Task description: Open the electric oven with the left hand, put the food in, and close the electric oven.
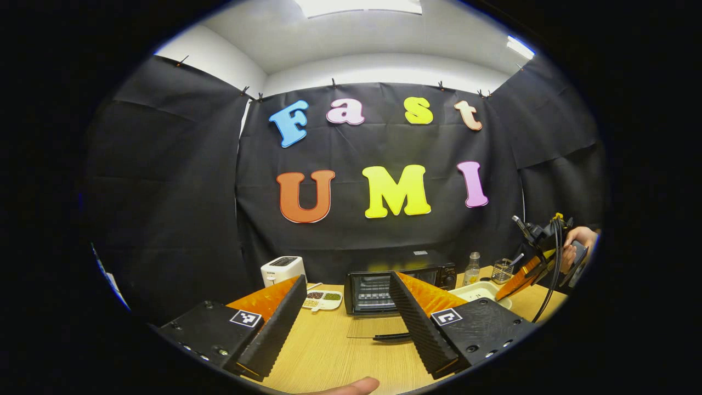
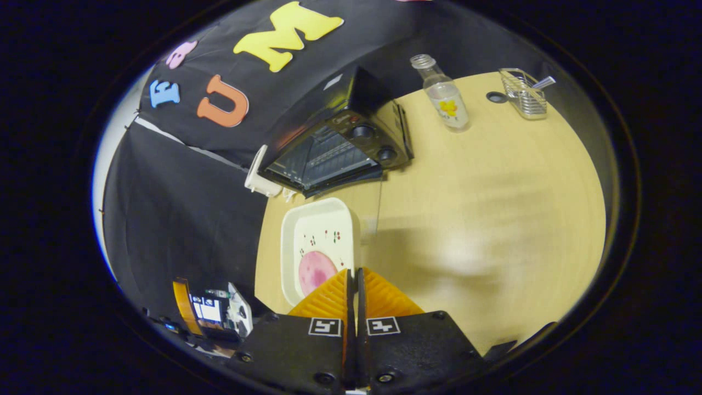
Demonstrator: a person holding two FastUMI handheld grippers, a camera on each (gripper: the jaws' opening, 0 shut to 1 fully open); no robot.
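We see the wooden tabletop spread across the lower part of the left gripper view, and it takes up most of the right half of the right gripper view. The electric oven sits at the lower centre of the left gripper view, against the booth wall, with its glass door folded down flat onto the tabletop. In the right gripper view the oven appears tilted, above centre. Just below it there lies a white tray holding a round pink slice of food.

The left gripper frames the oven from the bottom, its jaws spread wide with nothing between them. The right gripper, at the bottom centre of its own view, has its jaws pressed together over the tray's near edge; we cannot tell whether they touch it.

A white toaster stands left of the oven. A clear bottle and a small wire rack sit at upper right.
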